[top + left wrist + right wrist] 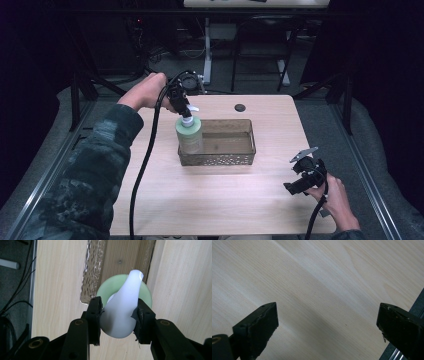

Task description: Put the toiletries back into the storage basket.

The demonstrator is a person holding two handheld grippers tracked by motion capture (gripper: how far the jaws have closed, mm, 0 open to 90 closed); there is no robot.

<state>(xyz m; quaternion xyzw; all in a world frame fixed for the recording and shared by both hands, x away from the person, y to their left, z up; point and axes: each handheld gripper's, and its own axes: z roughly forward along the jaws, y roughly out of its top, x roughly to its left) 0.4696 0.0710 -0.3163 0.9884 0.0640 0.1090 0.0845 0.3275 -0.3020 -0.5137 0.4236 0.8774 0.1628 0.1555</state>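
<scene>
Two black fingers [94, 320] of the left gripper [181, 100] press from either side on the white pump head [121, 312] of a pale green bottle [189, 135], clamped narrow around it. The bottle hangs upright at the left end of a brown perforated basket [235, 159]; whether its base touches the basket floor I cannot tell. In the left gripper view the pump's spout points away from the camera over the green shoulder [147, 293] of the bottle, with the basket's punched wall [93, 267] beyond.

Spread wide with nothing between them, the right gripper's fingers [258, 327] hover over bare wood; that right gripper [305, 177] sits near the surface's [210, 200] front right corner, well apart from the basket, held by a hand [337, 200].

Open wood lies on all sides of the basket, broadest toward the near edge. A small dark round hole [240, 107] marks the surface behind the basket. Grey rails run along both sides, and beyond the far edge stand dark frame legs, cables and another desk's white leg [207, 50] in a dim room.
</scene>
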